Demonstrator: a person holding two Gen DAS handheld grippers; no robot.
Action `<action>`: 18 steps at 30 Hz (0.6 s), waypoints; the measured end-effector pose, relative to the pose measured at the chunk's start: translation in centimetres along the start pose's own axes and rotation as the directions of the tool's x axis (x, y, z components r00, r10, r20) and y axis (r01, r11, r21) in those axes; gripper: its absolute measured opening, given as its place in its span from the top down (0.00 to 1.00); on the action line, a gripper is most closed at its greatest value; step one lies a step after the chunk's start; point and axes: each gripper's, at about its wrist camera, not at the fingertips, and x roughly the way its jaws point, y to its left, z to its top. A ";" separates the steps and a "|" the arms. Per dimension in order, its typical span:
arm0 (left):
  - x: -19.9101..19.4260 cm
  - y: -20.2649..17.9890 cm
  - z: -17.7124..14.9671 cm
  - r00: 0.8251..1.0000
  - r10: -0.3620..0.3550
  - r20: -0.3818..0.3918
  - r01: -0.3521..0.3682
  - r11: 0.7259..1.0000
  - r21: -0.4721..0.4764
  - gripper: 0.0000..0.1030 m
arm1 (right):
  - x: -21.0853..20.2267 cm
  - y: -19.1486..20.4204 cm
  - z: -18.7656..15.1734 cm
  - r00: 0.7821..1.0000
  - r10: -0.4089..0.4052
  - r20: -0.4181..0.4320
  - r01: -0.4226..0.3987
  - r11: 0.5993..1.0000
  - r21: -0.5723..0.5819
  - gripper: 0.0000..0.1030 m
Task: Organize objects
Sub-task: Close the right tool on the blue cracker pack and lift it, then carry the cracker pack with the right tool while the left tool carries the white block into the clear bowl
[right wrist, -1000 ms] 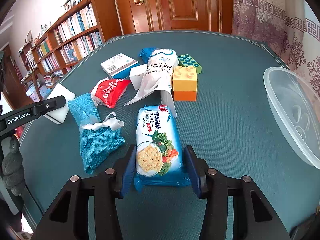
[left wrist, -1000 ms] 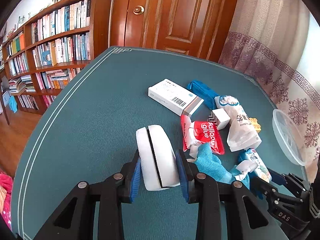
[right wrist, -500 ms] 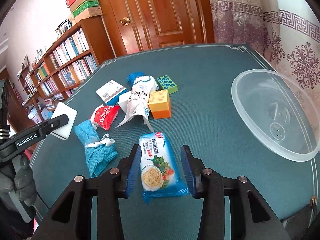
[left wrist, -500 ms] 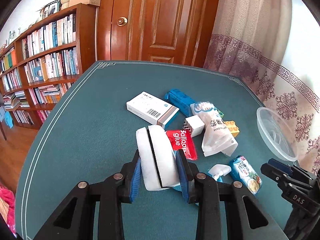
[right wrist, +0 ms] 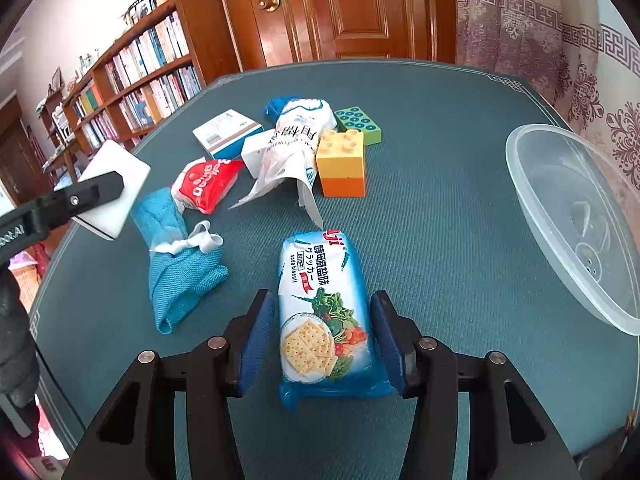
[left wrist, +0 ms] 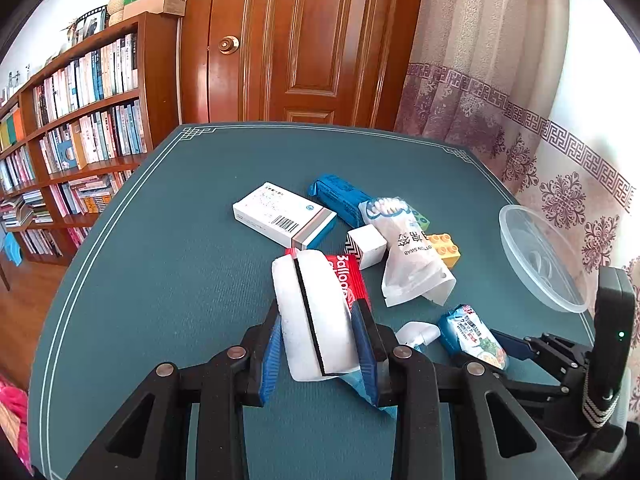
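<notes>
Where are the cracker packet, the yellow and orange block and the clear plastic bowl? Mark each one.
cracker packet (right wrist: 324, 312), right wrist view, on the middle of its printed front.
yellow and orange block (right wrist: 343, 160), right wrist view, on its yellow front face.
clear plastic bowl (right wrist: 532, 200), right wrist view, on its near wall.

- We see a matt, woven table cloth (right wrist: 460, 208).
- The cracker pack (right wrist: 324, 312) is glossy plastic film.
- The bowl (right wrist: 568, 216) is clear, smooth plastic.
- The pouch (right wrist: 180, 264) is rough blue cloth.
- The bricks (right wrist: 344, 160) are smooth, hard plastic.
- The door (left wrist: 304, 40) is shiny varnished wood.
- The box (left wrist: 280, 216) looks like matt cardboard.
</notes>
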 end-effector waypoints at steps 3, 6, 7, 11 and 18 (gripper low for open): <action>0.1 -0.1 0.0 1.000 -0.003 -0.001 0.003 1.000 0.002 0.66 | 0.1 0.5 0.0 0.999 -0.037 -0.004 0.037 0.999 -0.022 0.51; 0.0 -0.3 0.0 1.000 -0.008 0.000 0.008 1.000 0.007 0.66 | -0.1 0.5 0.0 0.999 -0.042 0.001 0.042 0.999 -0.021 0.57; 0.0 -0.5 0.0 1.000 -0.010 0.002 0.010 1.000 0.010 0.66 | -0.2 0.3 0.0 0.999 -0.032 0.004 0.032 0.999 -0.013 0.58; -0.2 -1.0 0.2 1.000 -0.016 0.007 0.015 1.000 0.025 0.66 | -1.7 -0.4 0.1 0.999 0.011 0.041 -0.012 1.000 0.025 0.59; -0.3 -2.8 0.7 0.999 -0.033 0.013 0.032 0.997 0.063 0.66 | -5.4 -2.7 1.1 0.990 0.001 0.138 -0.013 0.996 0.085 0.59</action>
